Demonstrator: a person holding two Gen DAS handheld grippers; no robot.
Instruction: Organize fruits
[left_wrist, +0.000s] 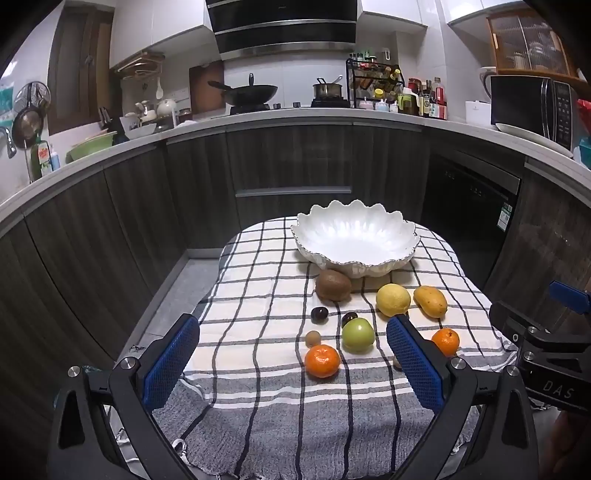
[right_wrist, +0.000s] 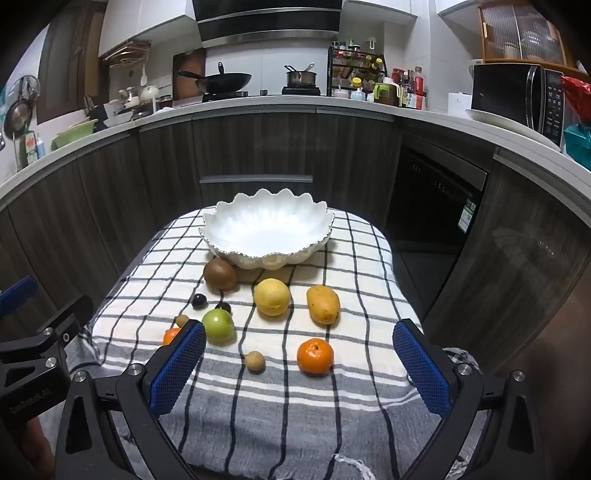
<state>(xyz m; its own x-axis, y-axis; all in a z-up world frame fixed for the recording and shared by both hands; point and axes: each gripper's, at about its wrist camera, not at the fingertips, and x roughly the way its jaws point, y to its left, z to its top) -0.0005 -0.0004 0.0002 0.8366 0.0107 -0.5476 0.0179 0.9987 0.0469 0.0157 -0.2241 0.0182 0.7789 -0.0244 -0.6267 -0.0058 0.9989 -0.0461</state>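
A white scalloped bowl (left_wrist: 356, 240) (right_wrist: 266, 230) stands empty at the far end of a checked cloth. In front of it lie a kiwi (left_wrist: 333, 284) (right_wrist: 220, 273), a lemon (left_wrist: 393, 299) (right_wrist: 272, 297), a mango (left_wrist: 430, 301) (right_wrist: 323, 304), a green apple (left_wrist: 358, 335) (right_wrist: 218, 326), two dark plums (left_wrist: 319, 314) (right_wrist: 198, 301), two mandarins (left_wrist: 322, 360) (right_wrist: 315, 356) and small brown longans (left_wrist: 313, 338) (right_wrist: 255, 361). My left gripper (left_wrist: 293, 365) is open and empty above the cloth's near part. My right gripper (right_wrist: 299, 365) is open and empty, near the right mandarin.
The checked cloth (left_wrist: 258, 398) (right_wrist: 280, 413) covers a small table. Dark kitchen cabinets (left_wrist: 291, 162) curve around behind it, with a dishwasher (right_wrist: 436, 199) at the right. The worktop holds a wok (left_wrist: 251, 92), a pot, bottles and a microwave (left_wrist: 532, 107).
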